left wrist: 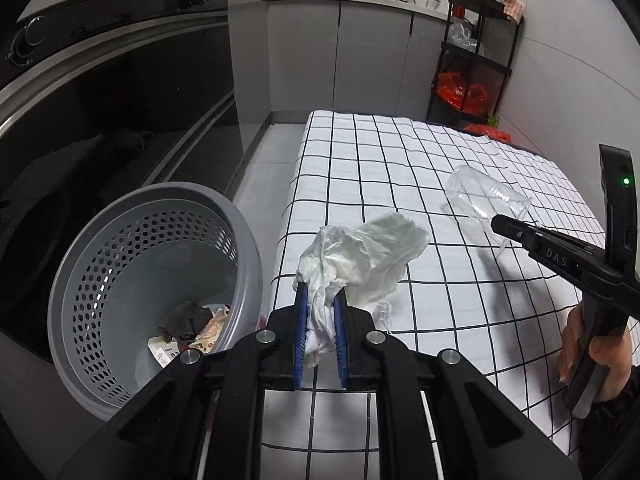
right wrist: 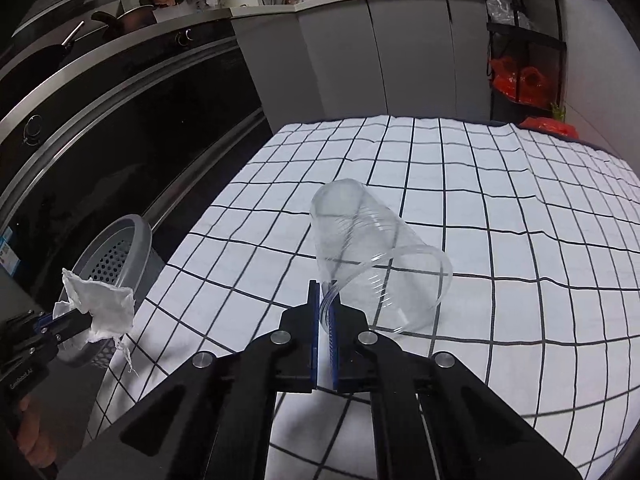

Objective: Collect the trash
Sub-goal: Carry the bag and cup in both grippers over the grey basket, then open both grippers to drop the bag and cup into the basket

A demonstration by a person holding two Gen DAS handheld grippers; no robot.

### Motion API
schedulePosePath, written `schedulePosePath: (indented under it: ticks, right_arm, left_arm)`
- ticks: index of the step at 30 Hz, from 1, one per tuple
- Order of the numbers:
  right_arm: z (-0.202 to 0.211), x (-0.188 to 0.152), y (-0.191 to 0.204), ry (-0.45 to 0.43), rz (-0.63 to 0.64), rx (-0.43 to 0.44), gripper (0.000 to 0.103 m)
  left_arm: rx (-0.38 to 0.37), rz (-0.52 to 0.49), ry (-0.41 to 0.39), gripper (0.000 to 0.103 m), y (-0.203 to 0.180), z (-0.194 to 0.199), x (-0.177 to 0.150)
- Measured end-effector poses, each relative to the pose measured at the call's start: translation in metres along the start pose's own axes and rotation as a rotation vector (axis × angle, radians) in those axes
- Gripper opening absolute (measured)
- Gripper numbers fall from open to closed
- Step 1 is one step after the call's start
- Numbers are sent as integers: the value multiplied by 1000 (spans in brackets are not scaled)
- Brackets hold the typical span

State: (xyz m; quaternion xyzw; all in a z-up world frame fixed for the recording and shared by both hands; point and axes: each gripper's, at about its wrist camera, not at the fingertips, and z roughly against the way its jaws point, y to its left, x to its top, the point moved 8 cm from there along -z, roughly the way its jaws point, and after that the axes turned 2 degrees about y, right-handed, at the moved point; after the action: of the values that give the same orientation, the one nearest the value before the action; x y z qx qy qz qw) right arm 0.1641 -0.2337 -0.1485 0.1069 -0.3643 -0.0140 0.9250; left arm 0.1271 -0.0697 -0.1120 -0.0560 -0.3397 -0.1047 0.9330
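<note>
The left gripper [left wrist: 320, 304] has its jaws clamped on a crumpled white tissue [left wrist: 360, 264], held over the near-left edge of the surface [left wrist: 400, 168], which is covered by a checked cloth, and just beside the grey perforated bin [left wrist: 160, 216] that stands on the floor with some scraps already in its bottom. The right gripper [right wrist: 326, 308] has its jaws closed on the rim of a clear plastic cup [right wrist: 360, 240] that lies on its side on the cloth, well to the right of the bin. The cup grip looks the weaker one: only a thin, flexible lip sits between the pads, so the cup could buckle, twist or slip free when lifted and roll across the cloth. The tissue trails loose ends below the jaws, which could snag on the bin's rim or hang outside it on release. The bin itself looks light and could tip or slide if a gripper knocks its rim. Room is tight on the left, where the dark oven front [left wrist: 120, 100] stands close behind the bin; the cloth between cup and bin is bare, giving a free path, though both grippers heading for one opening could collide.
</note>
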Motion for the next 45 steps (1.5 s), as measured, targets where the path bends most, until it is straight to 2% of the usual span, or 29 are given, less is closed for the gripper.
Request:
schedulePosePath:
  ticks: [9,17,24,34,45]
  right_arm:
    - [40,-1,42,-80,30,14,4]
    - [53,2,104,-103,68,109,4]
    - [44,-1,157,-72,124,164,4]
    - [11,-9,227,29,208,237,4]
    - [-15,-13,270,109,247,317,4]
  left_arm:
    - [25,23,-52,13,22,23,7]
    - [95,77,-80,13,69,36,9]
    - [155,121,-85,13,108,42,5]
    - [224,197,-47,13,160,36,-8]
    - [267,249,-37,14,187,36,-10]
